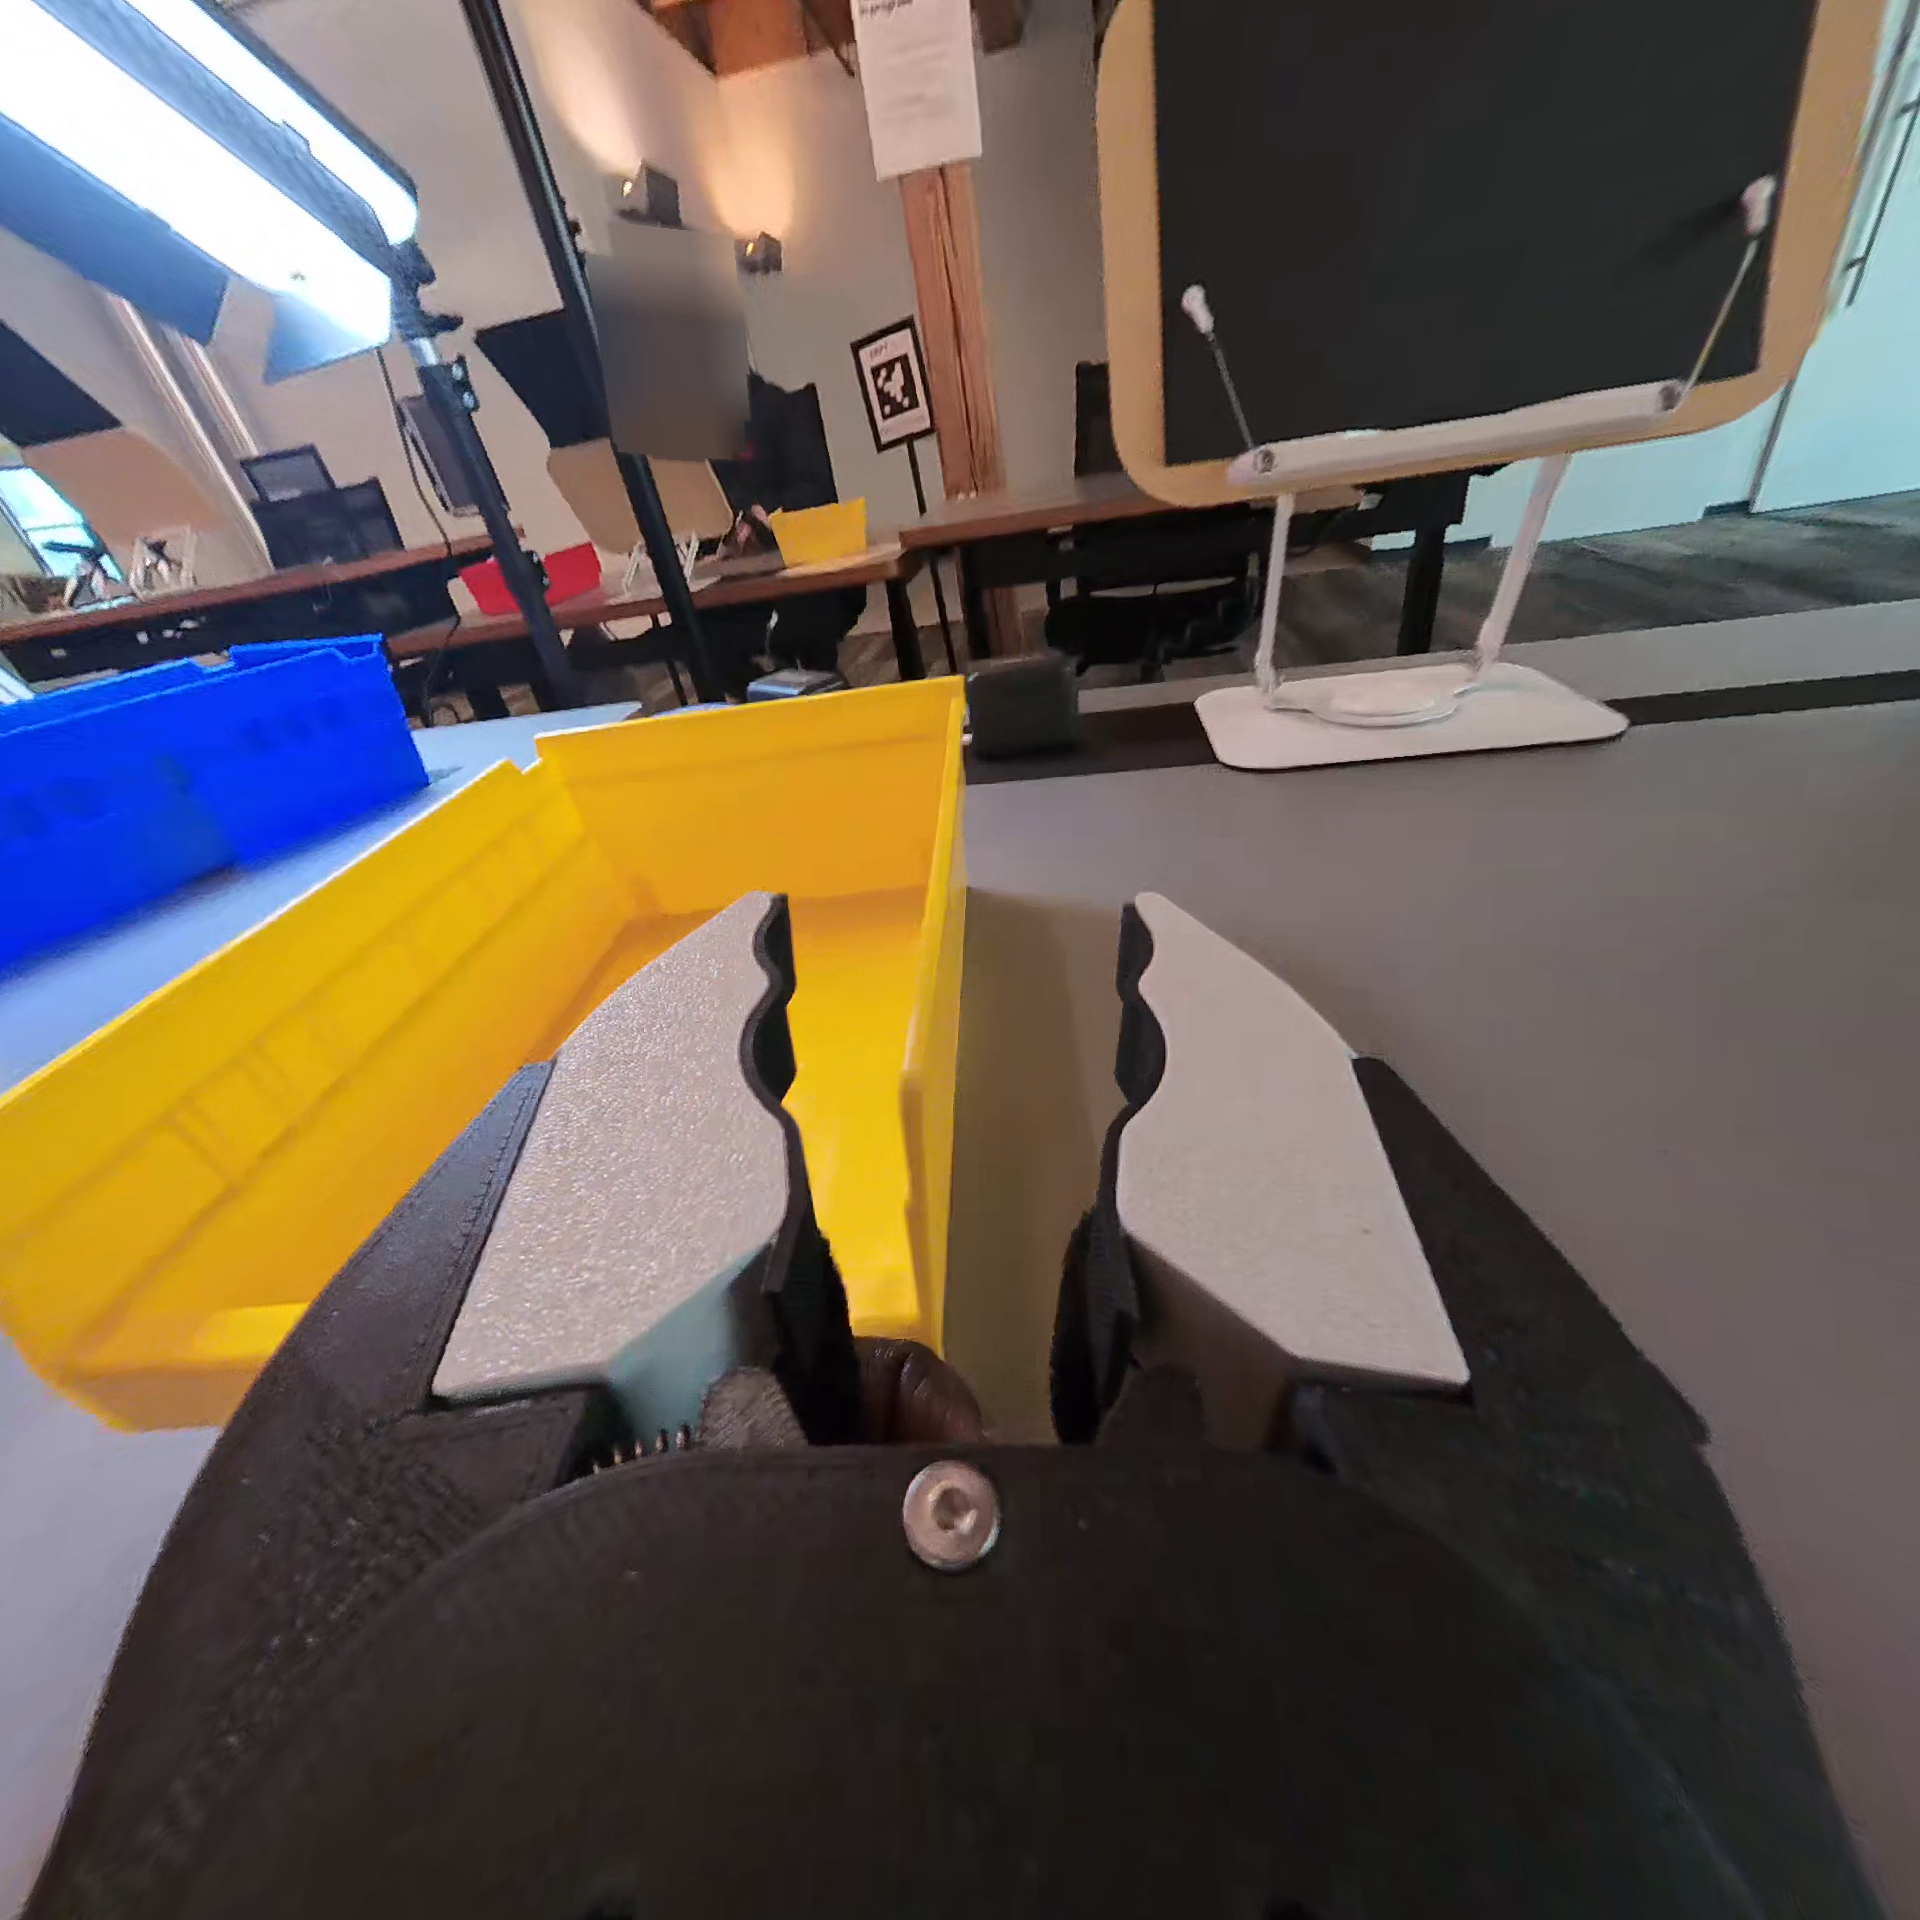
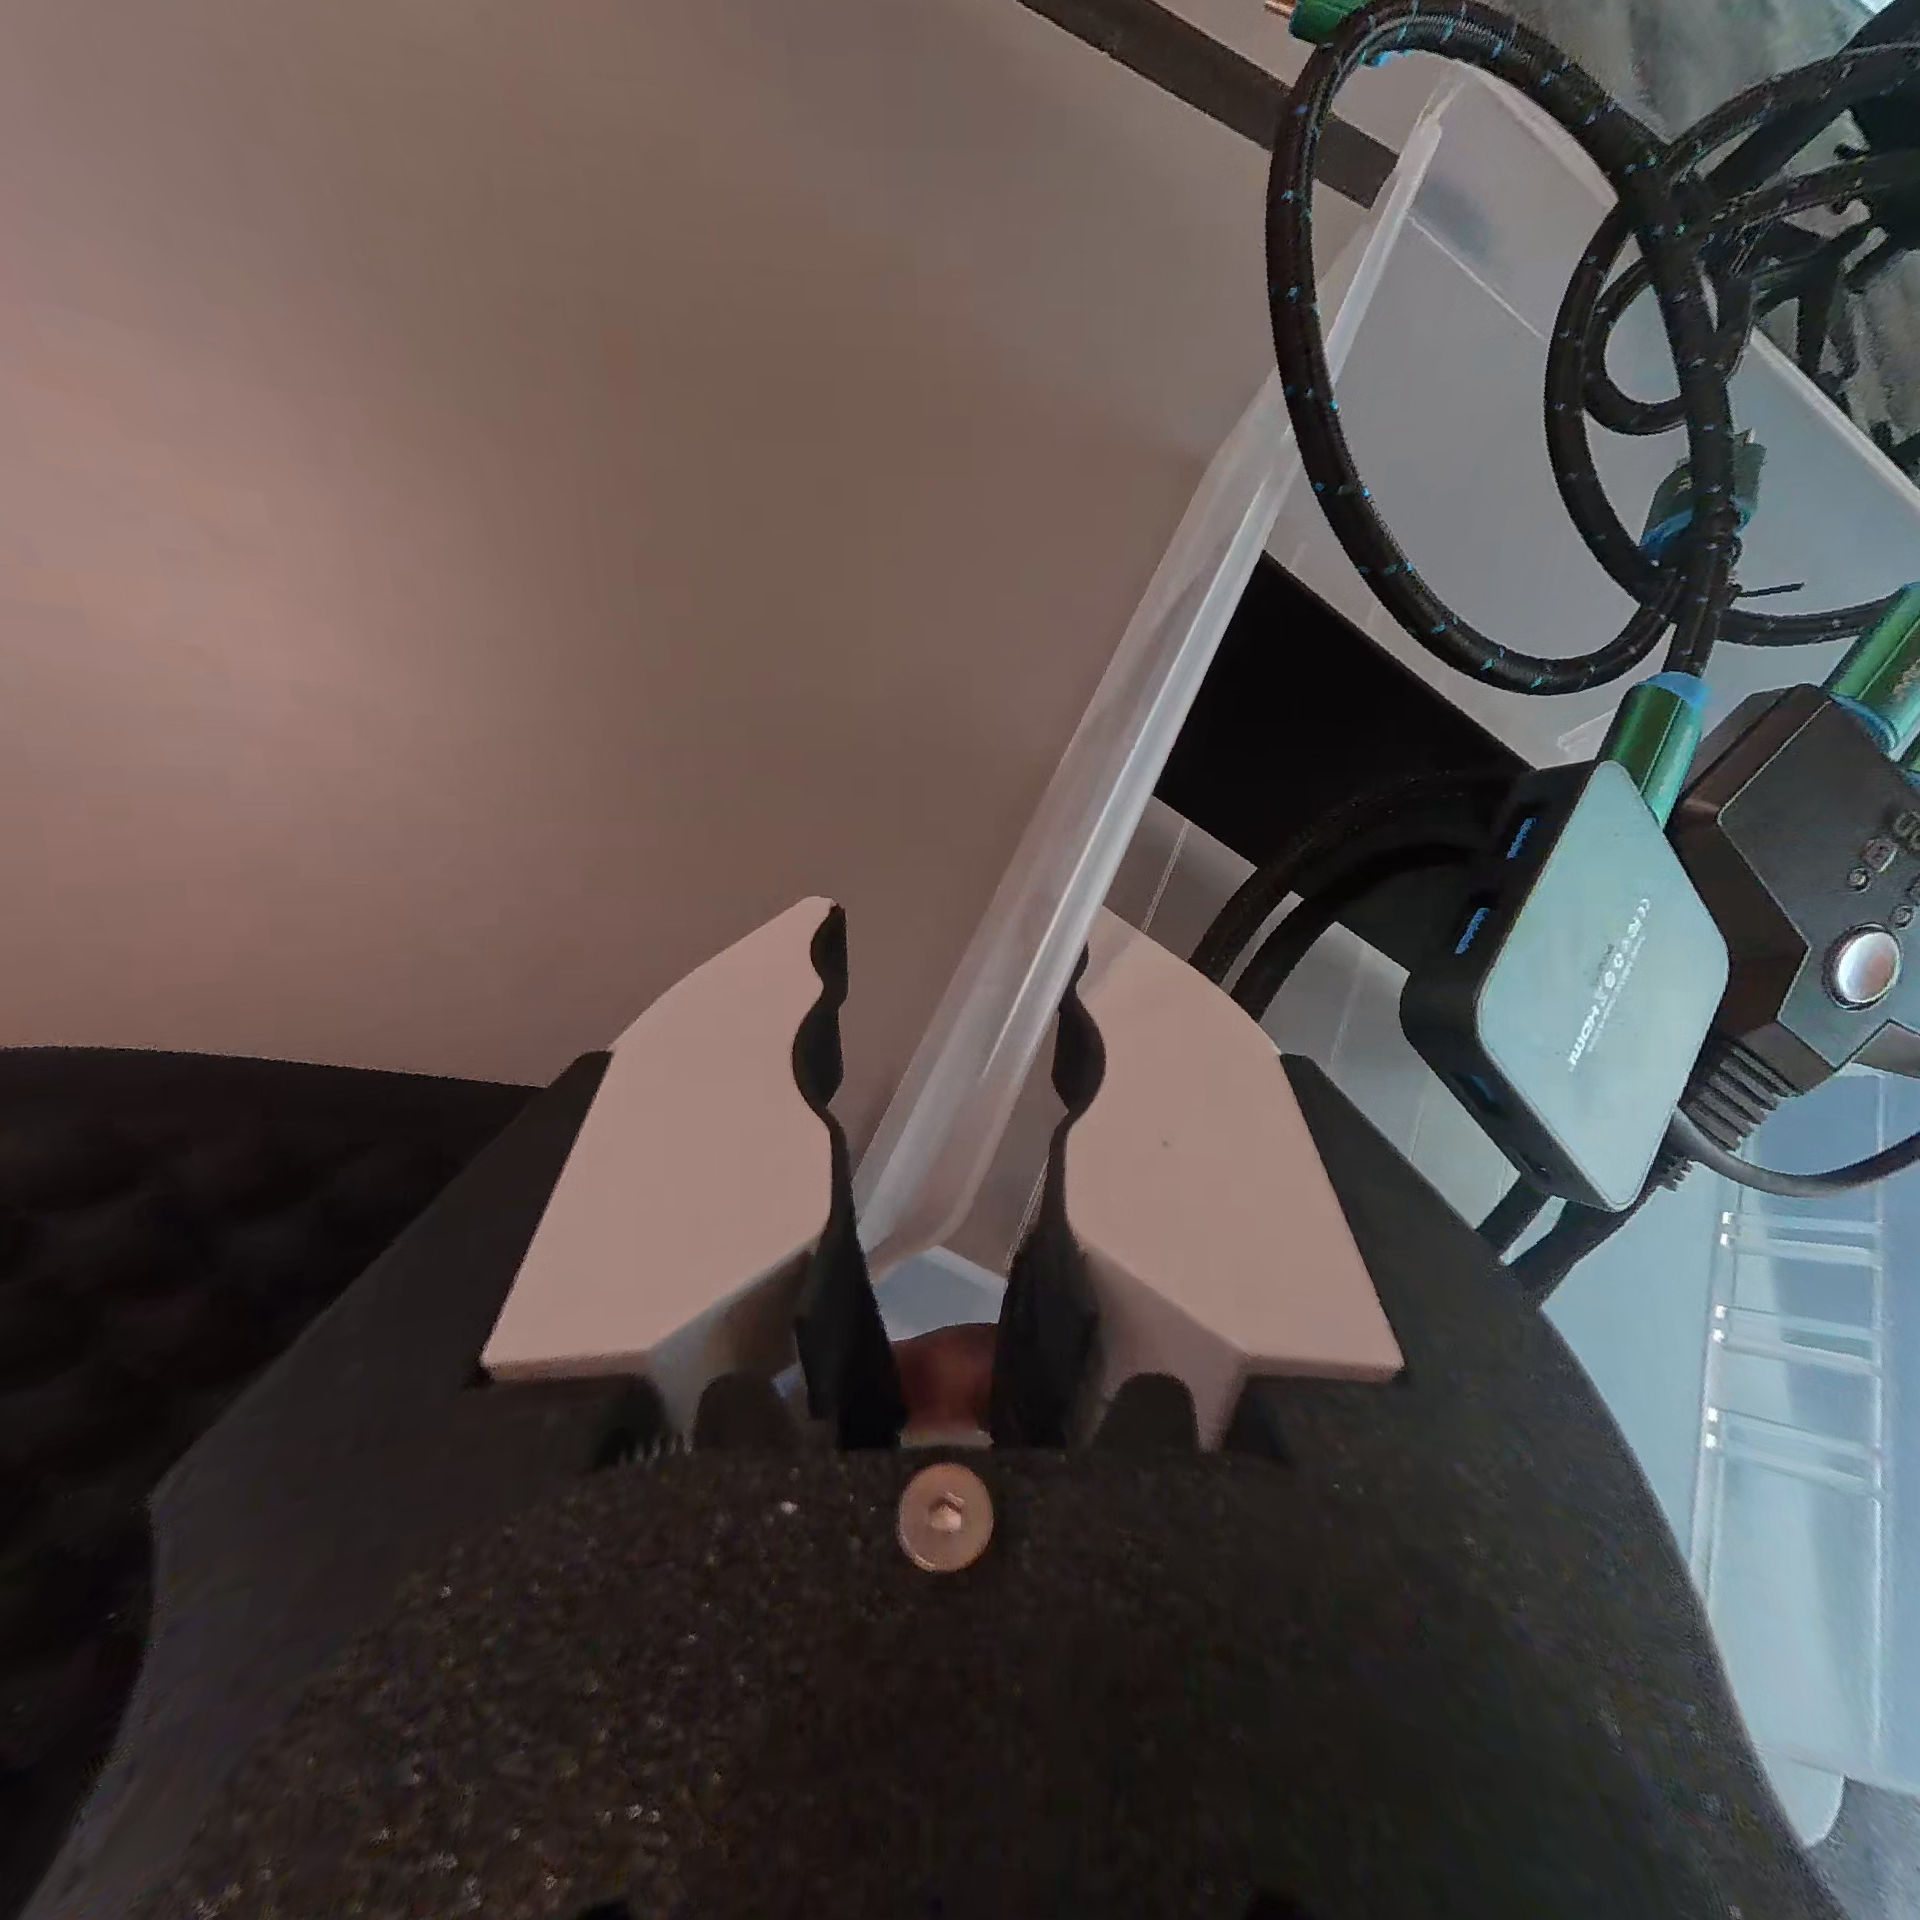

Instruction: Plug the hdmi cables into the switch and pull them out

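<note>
Switch boxes (image 2: 1600, 987): two (in clear bin (image 2: 1143, 748)) | green plugs (image 2: 1652, 738): two | left claw (image 1: 956, 925) wide | right claw (image 2: 956, 935) narrow, empty

An office-like lab: long desks (image 1: 665, 597), studio light panel (image 1: 208, 197), fiducial marker sign (image 1: 891, 382).

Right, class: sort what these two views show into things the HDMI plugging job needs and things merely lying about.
Needed for the job:
black HDMI switch box with a round button
black braided cables with green plugs
clear plastic bin that holds them

Just lying about:
yellow plastic bin
blue plastic bins
black tablet on a white stand
</note>
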The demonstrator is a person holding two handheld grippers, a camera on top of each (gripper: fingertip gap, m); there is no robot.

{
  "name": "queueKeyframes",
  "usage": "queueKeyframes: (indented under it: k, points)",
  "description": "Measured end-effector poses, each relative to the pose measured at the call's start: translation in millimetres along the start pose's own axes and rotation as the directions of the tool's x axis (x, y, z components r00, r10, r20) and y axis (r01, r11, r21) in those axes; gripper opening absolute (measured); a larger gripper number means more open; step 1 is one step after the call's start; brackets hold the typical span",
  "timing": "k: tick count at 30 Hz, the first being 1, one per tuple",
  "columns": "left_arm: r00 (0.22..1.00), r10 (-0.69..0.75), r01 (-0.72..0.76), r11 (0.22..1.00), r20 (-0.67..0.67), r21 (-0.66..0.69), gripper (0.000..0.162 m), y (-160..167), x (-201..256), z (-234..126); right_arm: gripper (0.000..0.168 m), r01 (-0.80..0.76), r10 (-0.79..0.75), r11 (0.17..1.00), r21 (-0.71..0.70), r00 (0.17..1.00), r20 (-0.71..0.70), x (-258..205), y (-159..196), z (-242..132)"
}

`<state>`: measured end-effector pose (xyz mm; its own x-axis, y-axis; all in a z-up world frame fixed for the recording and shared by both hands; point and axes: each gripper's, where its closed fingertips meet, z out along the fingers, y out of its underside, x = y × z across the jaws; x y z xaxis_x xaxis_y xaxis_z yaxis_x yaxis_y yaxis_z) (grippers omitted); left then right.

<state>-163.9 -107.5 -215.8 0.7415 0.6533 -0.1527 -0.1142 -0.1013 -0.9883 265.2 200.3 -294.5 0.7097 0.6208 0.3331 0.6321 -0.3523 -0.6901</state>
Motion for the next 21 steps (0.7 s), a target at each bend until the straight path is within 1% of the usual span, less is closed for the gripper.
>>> queueKeyframes:
  k: [5, 10, 13, 14, 16, 18, 20, 21]
  points:
    - [0.999, -0.003, 0.004, 1.0, 0.032, -0.029, 0.06, 7, -14, 1, 0.039, 0.006, -0.006, 1.0, 0.015, 1.0, -0.006, 1, -1, 2]
    - [0.998, -0.009, 0.012, 0.999, 0.063, -0.049, 0.061, 11, -28, 2, 0.037, 0.032, -0.032, 0.999, -0.006, 0.999, -0.04, 2, -1, 3]
    - [0.997, -0.009, 0.016, 0.996, 0.079, -0.089, 0.065, 20, -37, 5, 0.038, 0.056, -0.056, 0.998, -0.01, 0.997, -0.06, 3, -1, 4]
    - [0.997, -0.009, 0.017, 0.995, 0.079, -0.098, 0.069, 23, -40, 6, 0.038, 0.056, -0.057, 0.998, -0.006, 0.996, -0.062, 3, -1, 4]
    - [0.998, -0.046, 0.051, 0.994, 0.054, -0.097, 0.074, 24, -41, 7, 0.038, 0.053, -0.053, 0.999, 0.002, 0.997, -0.064, 3, -3, 5]
    - [0.997, -0.081, 0.081, 0.99, 0.012, -0.113, 0.071, 26, -39, 9, 0.038, 0.063, -0.062, 0.998, 0.009, 0.995, -0.076, 2, -5, 7]
    - [0.997, -0.073, 0.071, 0.99, -0.014, -0.119, 0.071, 26, -37, 9, 0.038, 0.071, -0.069, 0.997, 0.018, 0.994, -0.087, 0, -8, 9]
    - [0.999, -0.043, 0.039, 0.992, -0.032, -0.117, 0.071, 25, -34, 9, 0.038, 0.073, -0.071, 0.997, 0.027, 0.994, -0.089, -1, -10, 10]
